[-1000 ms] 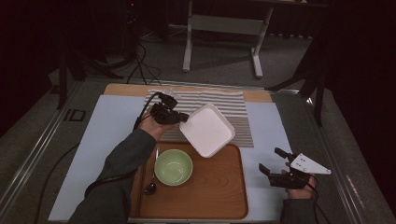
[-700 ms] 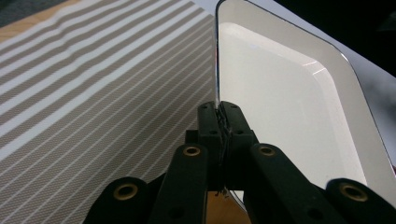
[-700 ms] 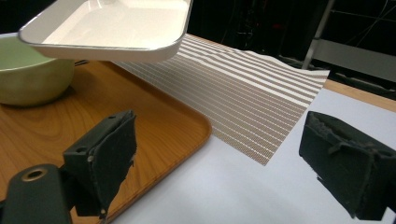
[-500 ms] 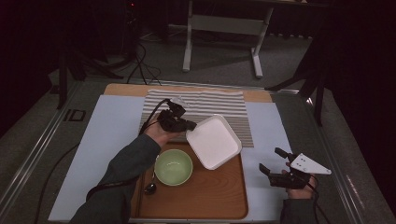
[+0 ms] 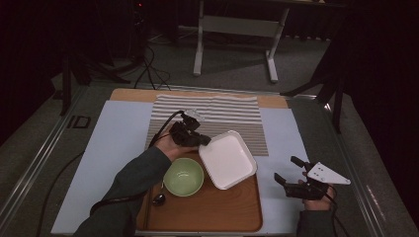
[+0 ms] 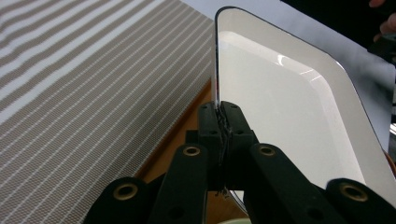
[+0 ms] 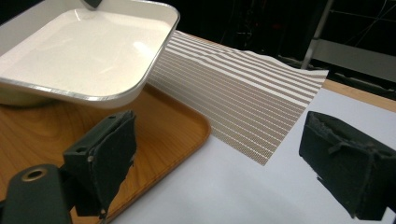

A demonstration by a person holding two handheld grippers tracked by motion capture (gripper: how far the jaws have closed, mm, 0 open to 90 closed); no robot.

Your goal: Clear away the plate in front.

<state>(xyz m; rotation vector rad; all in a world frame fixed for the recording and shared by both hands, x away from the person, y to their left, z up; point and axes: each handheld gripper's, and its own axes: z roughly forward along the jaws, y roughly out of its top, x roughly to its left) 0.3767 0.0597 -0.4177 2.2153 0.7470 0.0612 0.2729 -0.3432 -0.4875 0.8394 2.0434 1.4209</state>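
My left gripper [image 5: 201,141] [image 6: 223,122] is shut on the rim of a white square dish [image 5: 227,159] [image 6: 285,112] and carries it above the wooden tray [image 5: 207,212]. The dish [image 7: 79,46] hangs over the tray's upper right part, slightly tilted. A green bowl [image 5: 183,176] sits on the tray to the dish's left, with a spoon [image 5: 158,198] beside it. At the table's right edge my right gripper [image 5: 289,170] [image 7: 224,163] stands open over the pale blue mat, nothing between its pads [image 7: 109,149].
A striped placemat [image 5: 212,116] [image 6: 84,93] [image 7: 243,98] lies beyond the tray. A light blue mat [image 5: 113,148] covers the table. A metal stand [image 5: 234,29] is on the floor behind the table. Cable trails from the left gripper along the sleeve.
My left gripper has carried the white dish to the right and nearer, from over the striped placemat to over the tray. The right gripper has stayed still.
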